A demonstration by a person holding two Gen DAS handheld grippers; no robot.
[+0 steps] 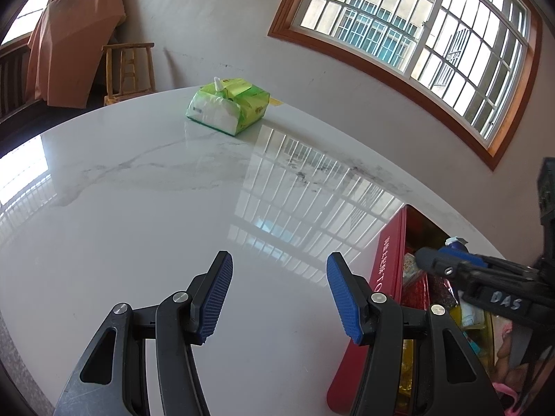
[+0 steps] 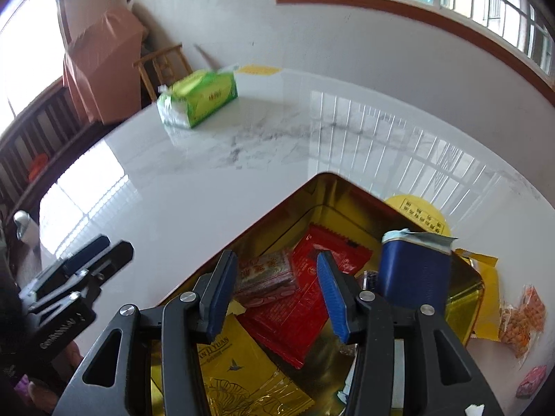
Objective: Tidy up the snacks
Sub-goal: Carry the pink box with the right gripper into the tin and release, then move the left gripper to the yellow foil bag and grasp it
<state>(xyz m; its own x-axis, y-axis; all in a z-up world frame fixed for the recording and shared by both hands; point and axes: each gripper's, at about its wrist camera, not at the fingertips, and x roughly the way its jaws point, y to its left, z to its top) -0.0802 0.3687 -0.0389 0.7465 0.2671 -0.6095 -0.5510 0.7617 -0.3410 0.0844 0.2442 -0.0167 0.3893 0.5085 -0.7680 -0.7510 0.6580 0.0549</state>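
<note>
A red tin box point(image 2: 277, 208) with a gold inside stands open on the white marble table point(image 2: 194, 187). In it lie a red packet point(image 2: 312, 312), a pinkish wrapped cake point(image 2: 267, 274), a yellow packet point(image 2: 242, 374) and a blue tub point(image 2: 412, 274). My right gripper point(image 2: 275, 270) hovers open over the tin, with the packets below its fingers and nothing pressed between the pads. In the left wrist view the tin's red wall point(image 1: 388, 263) is at the right. My left gripper point(image 1: 279, 277) stands open over bare table beside it, holding nothing.
A green tissue pack point(image 1: 229, 105) lies at the far side of the table. Right of the tin lie a yellow bag point(image 2: 485, 298), an orange snack bag point(image 2: 520, 315), a pink sweet point(image 2: 530, 381) and a yellow round label point(image 2: 416, 211). A wooden chair point(image 1: 130, 69) stands beyond the table.
</note>
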